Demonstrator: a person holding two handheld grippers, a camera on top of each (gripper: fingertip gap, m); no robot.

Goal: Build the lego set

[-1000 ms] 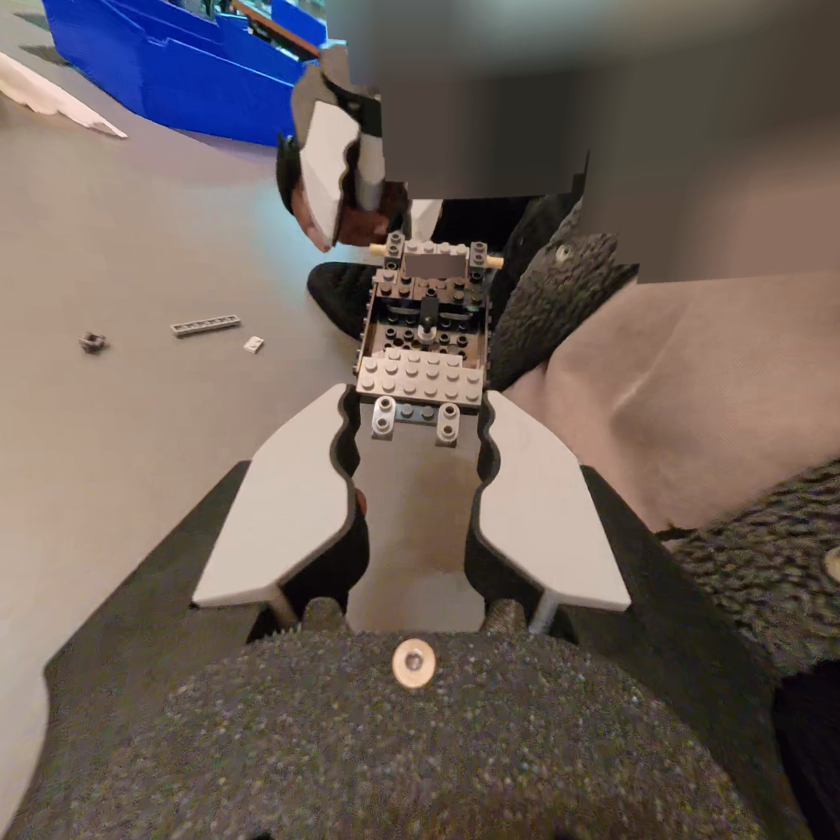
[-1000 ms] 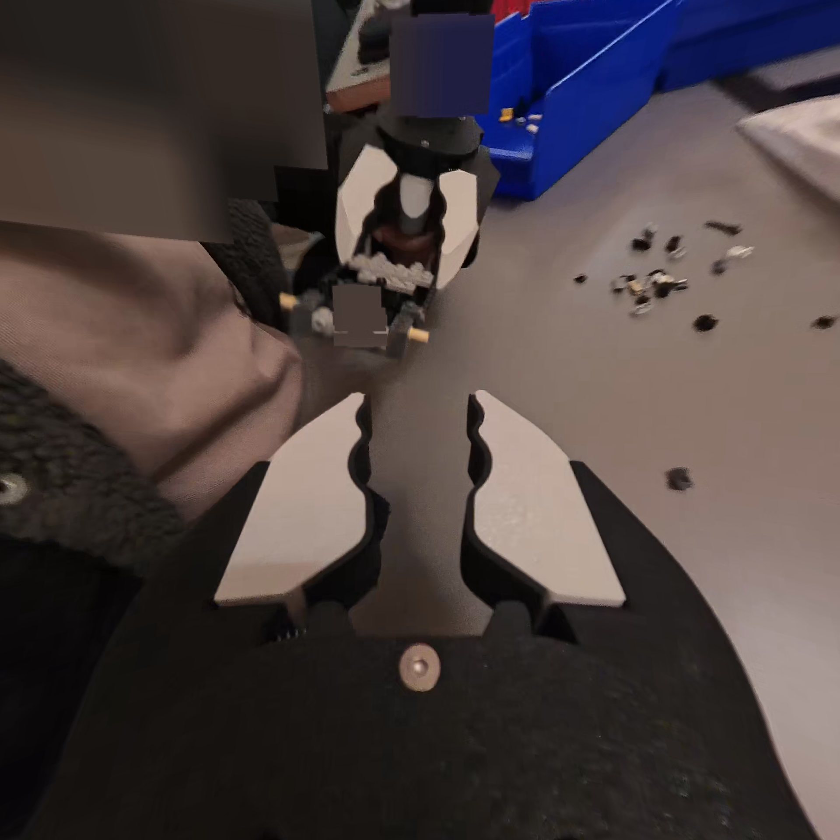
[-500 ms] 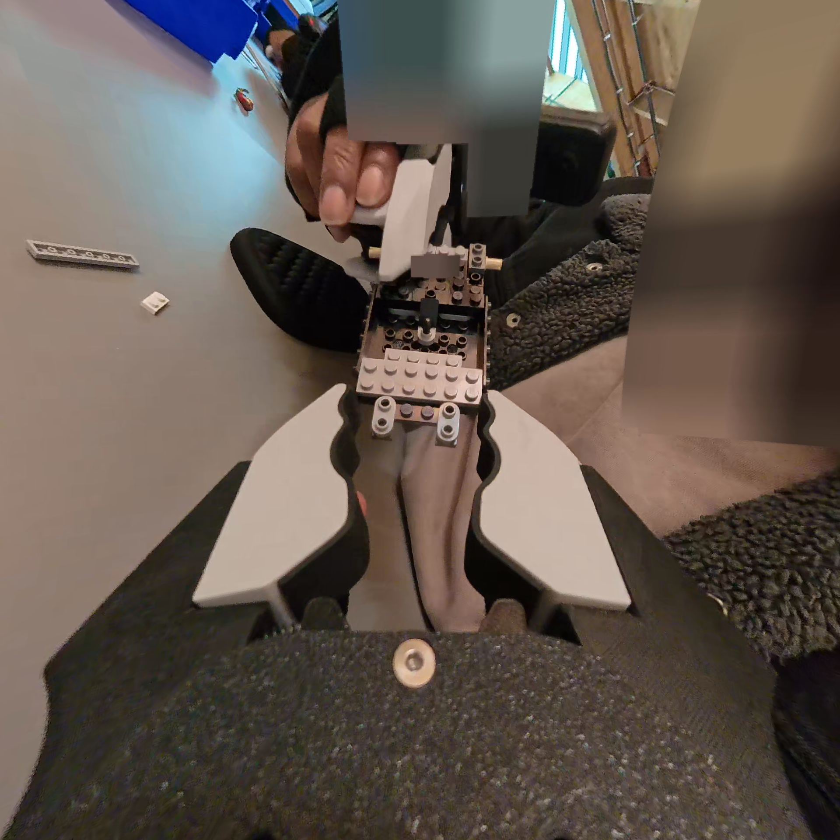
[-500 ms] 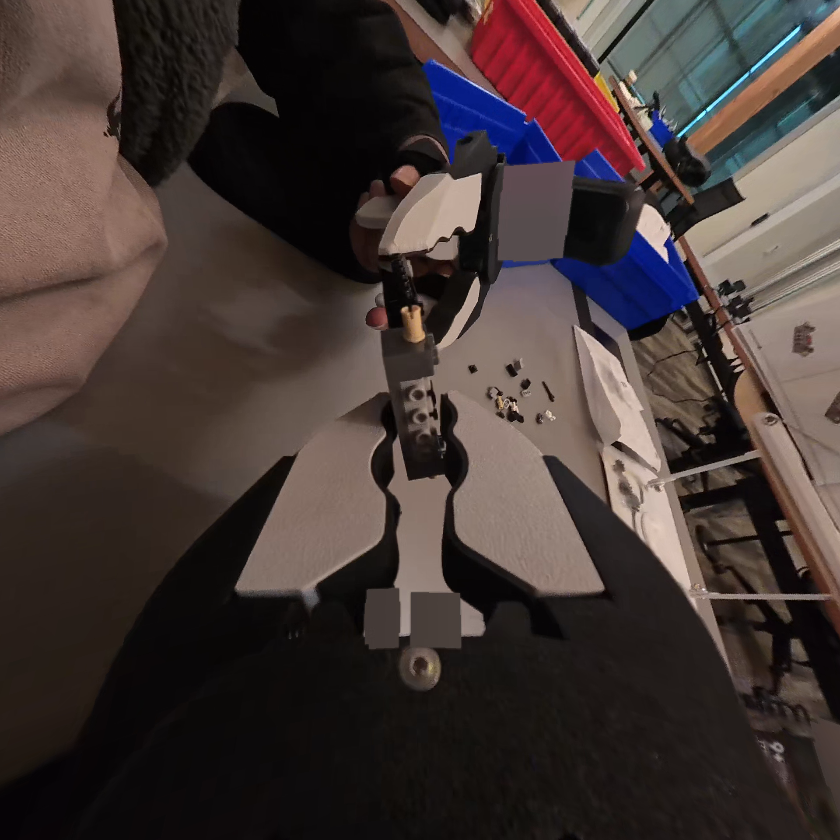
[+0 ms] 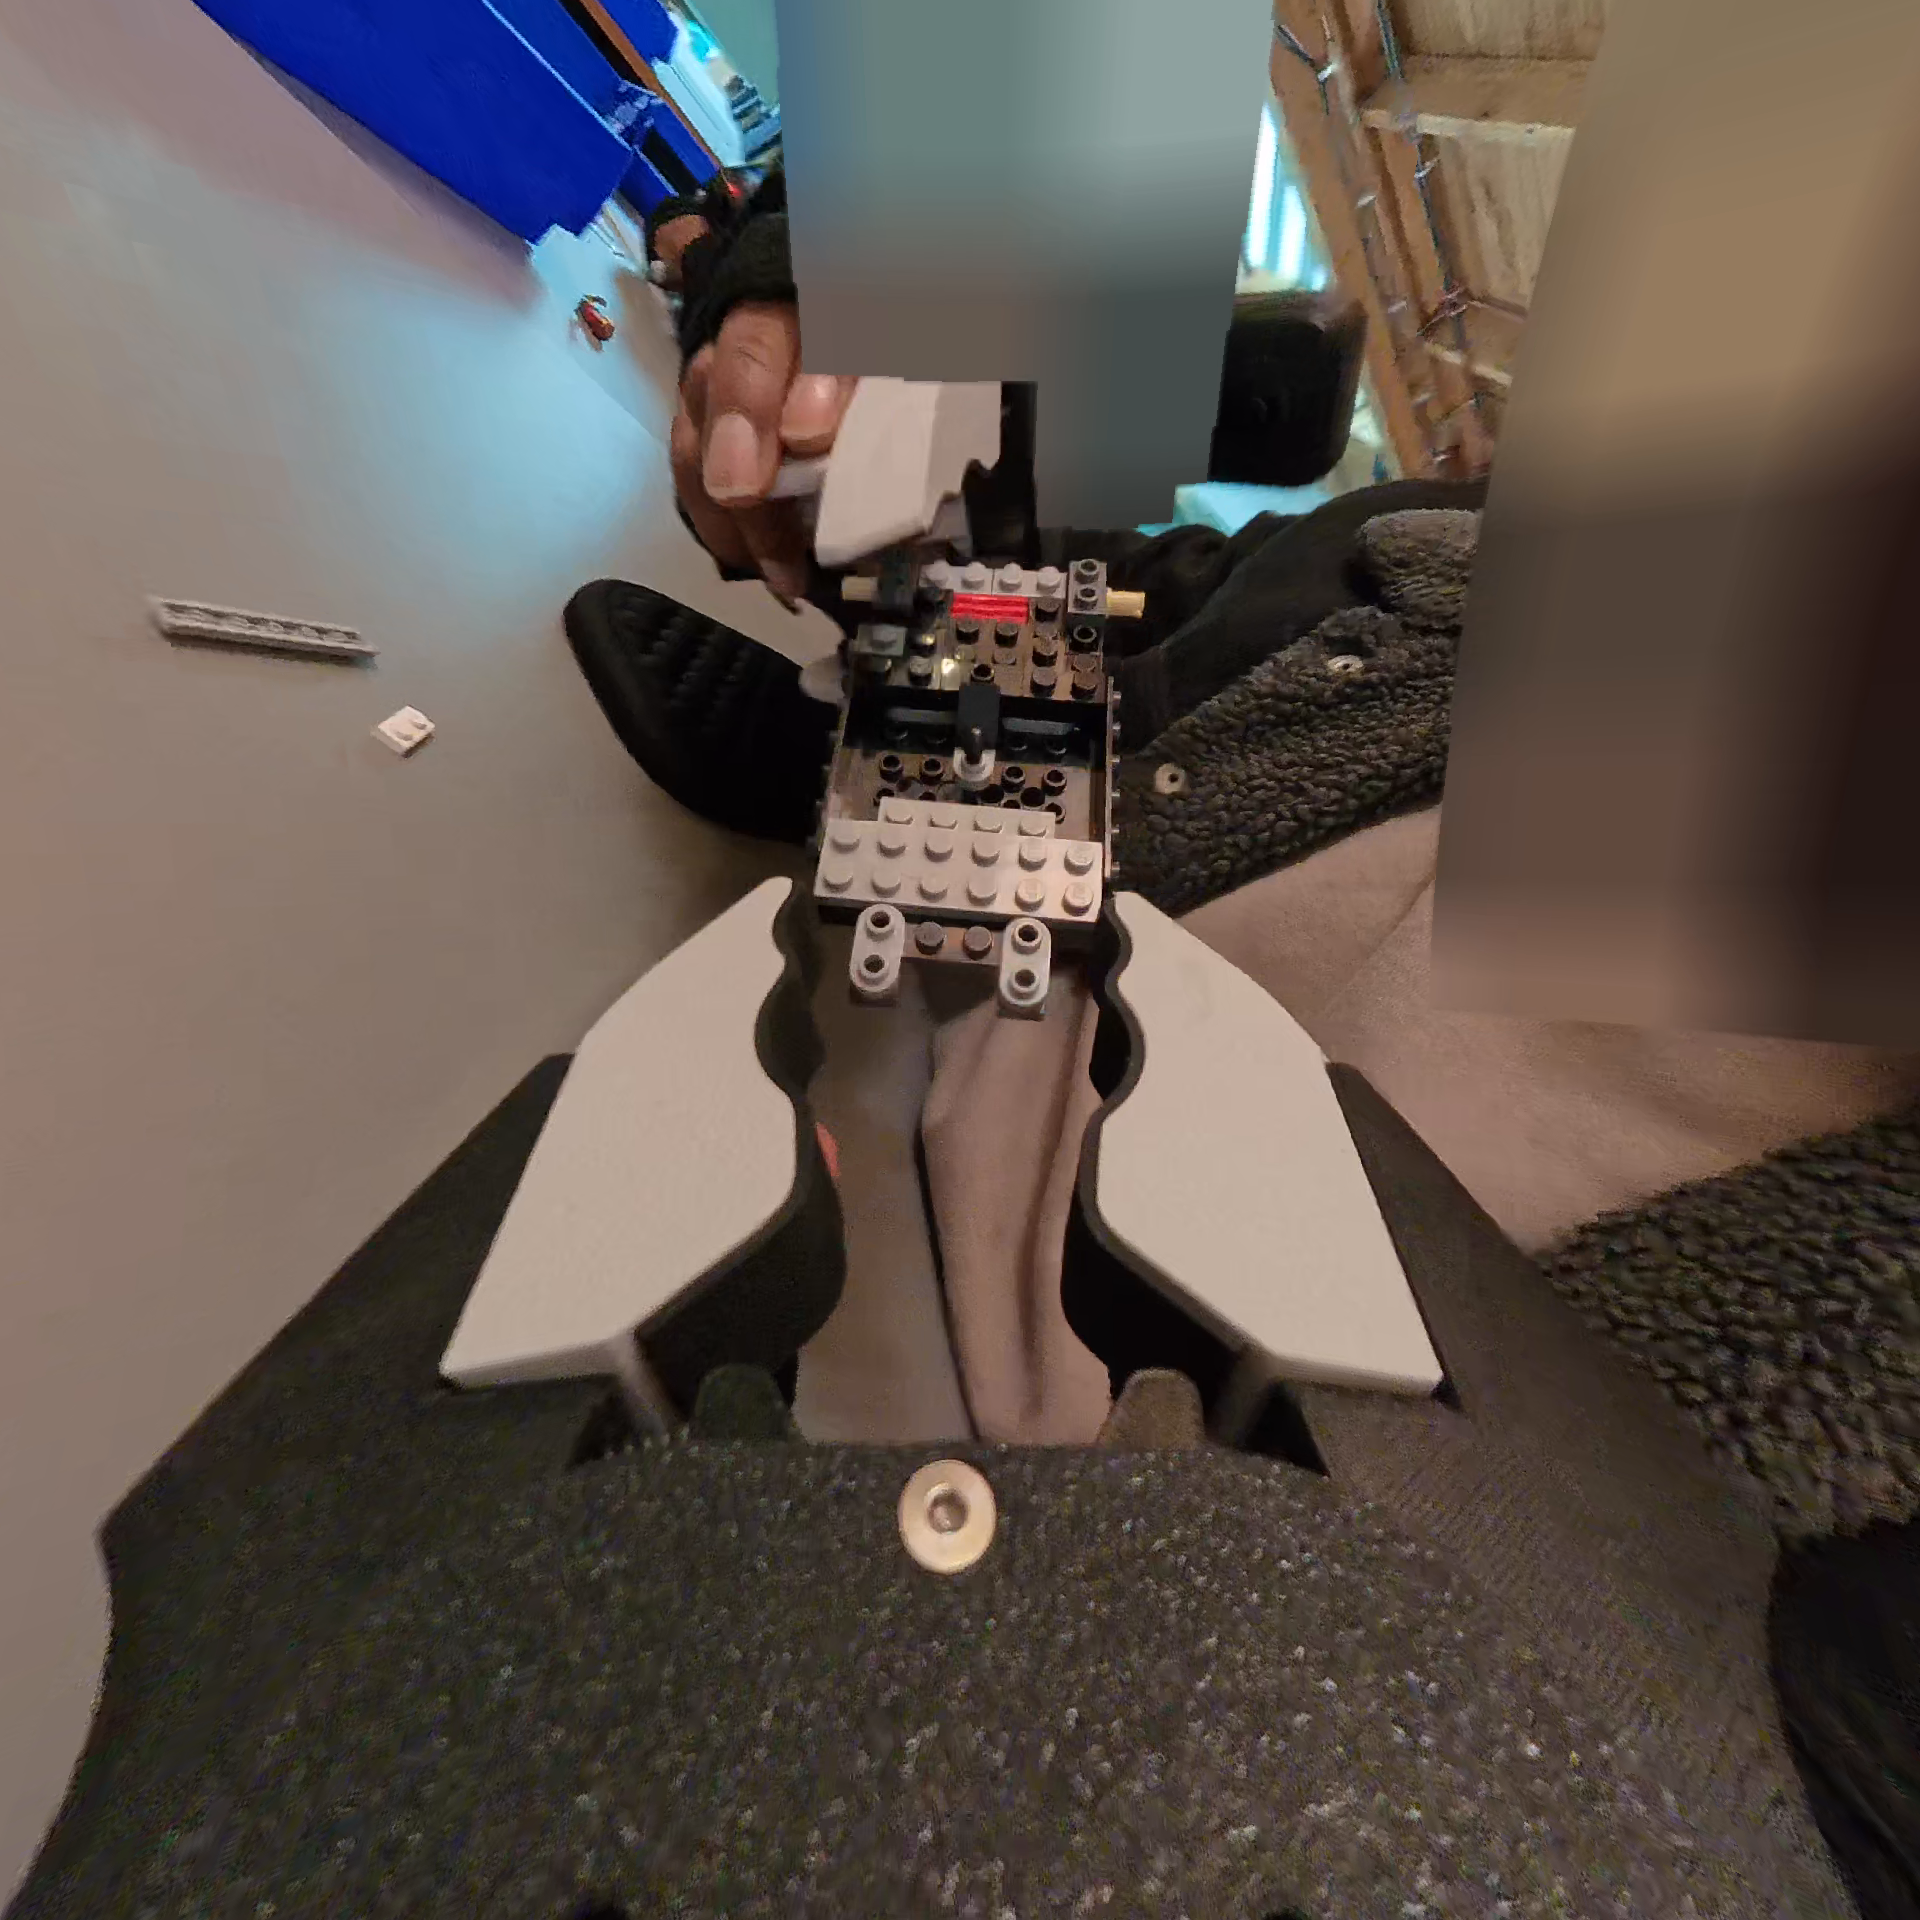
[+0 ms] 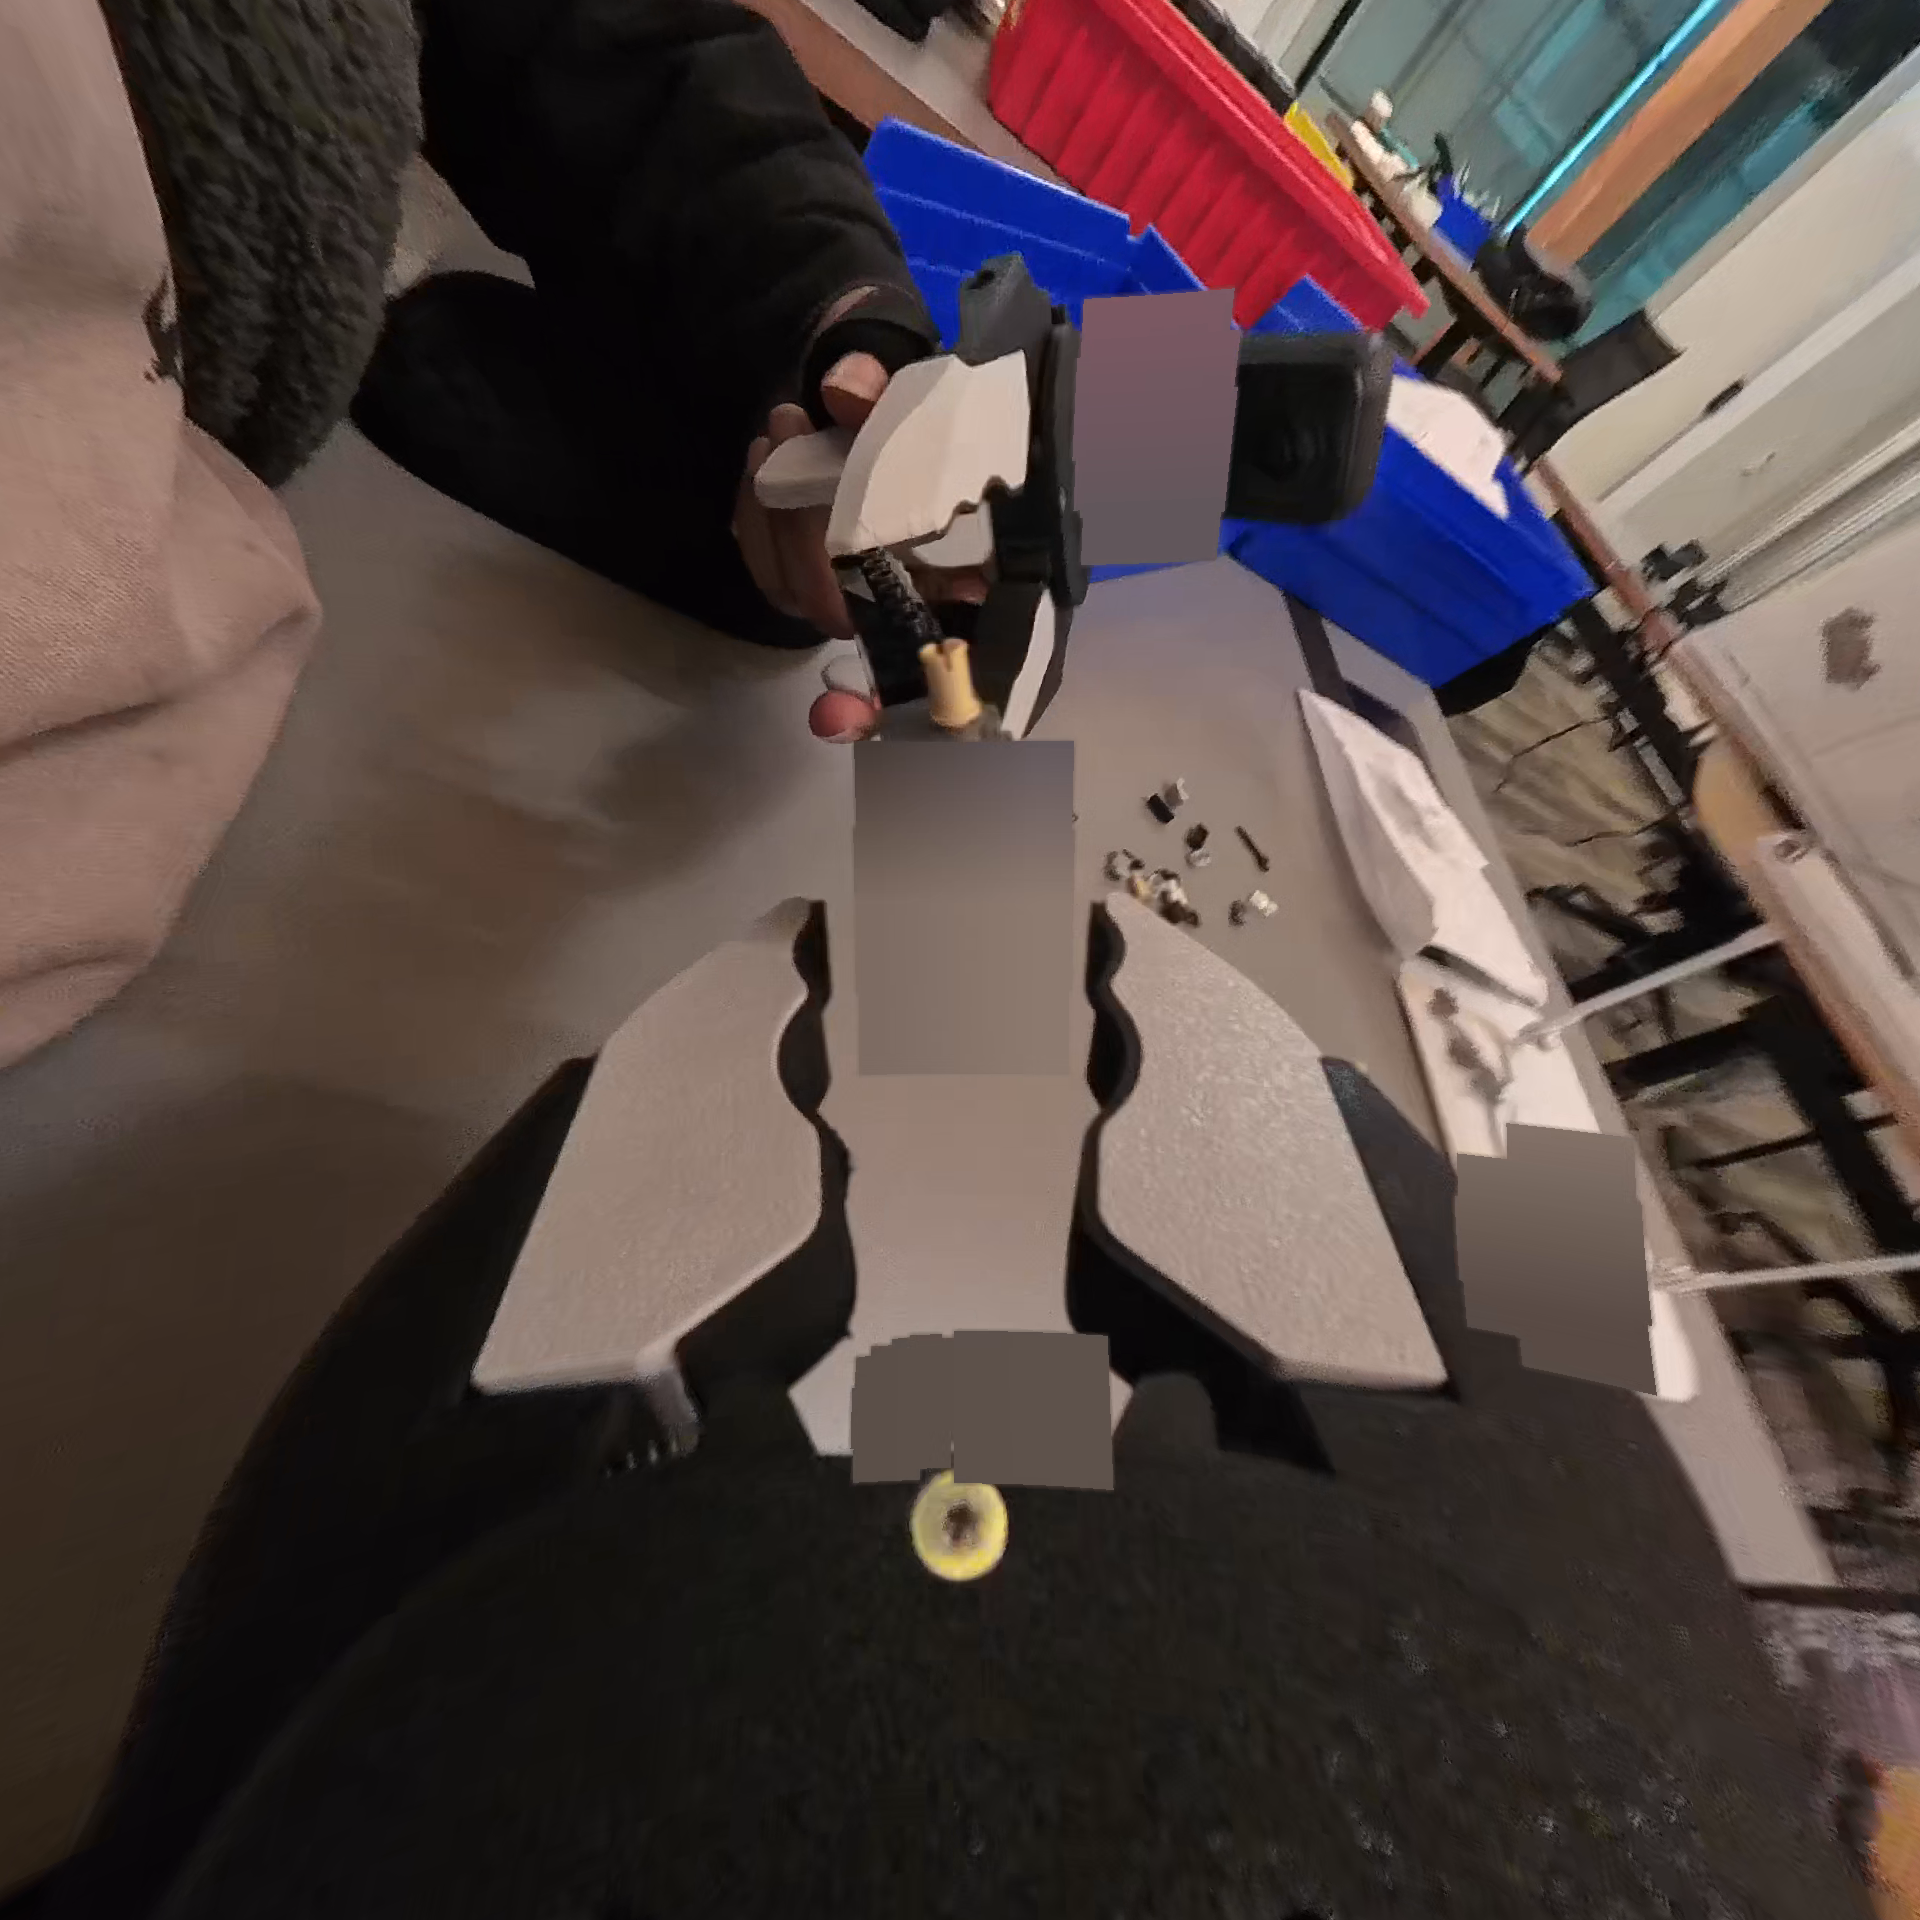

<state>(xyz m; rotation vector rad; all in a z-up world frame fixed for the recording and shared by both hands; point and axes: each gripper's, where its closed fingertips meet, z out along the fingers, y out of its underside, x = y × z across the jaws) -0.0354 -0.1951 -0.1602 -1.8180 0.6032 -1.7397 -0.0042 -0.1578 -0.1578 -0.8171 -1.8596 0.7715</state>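
A grey and black lego model [image 5: 961, 790] with tan pins at its far end is held in the air. My left gripper [image 5: 954, 914] is shut on its near grey plate, one fingertip on each side. A red piece [image 5: 987, 606] sits near the far end. My right gripper [image 6: 956, 925] faces the model's far end with its jaws apart. A blurred patch hides what lies between them. One of its fingers [image 5: 899, 478] shows at the model's far left corner, with a person's hand beside it. The left gripper also shows in the right wrist view [image 6: 925, 468].
A long grey plate [image 5: 260, 629] and a small white piece [image 5: 403, 729] lie on the grey table [image 5: 260, 987]. Several small loose pieces [image 6: 1184, 873] and white papers [image 6: 1392, 831] lie to the right. Blue bins [image 6: 1039, 239] and a red bin [image 6: 1195, 135] stand behind. A person's lap is close.
The right gripper's jaws closed on the model's end half a second ago and have now spread apart. Both views tilted as the model was lifted. The left grip is unchanged.
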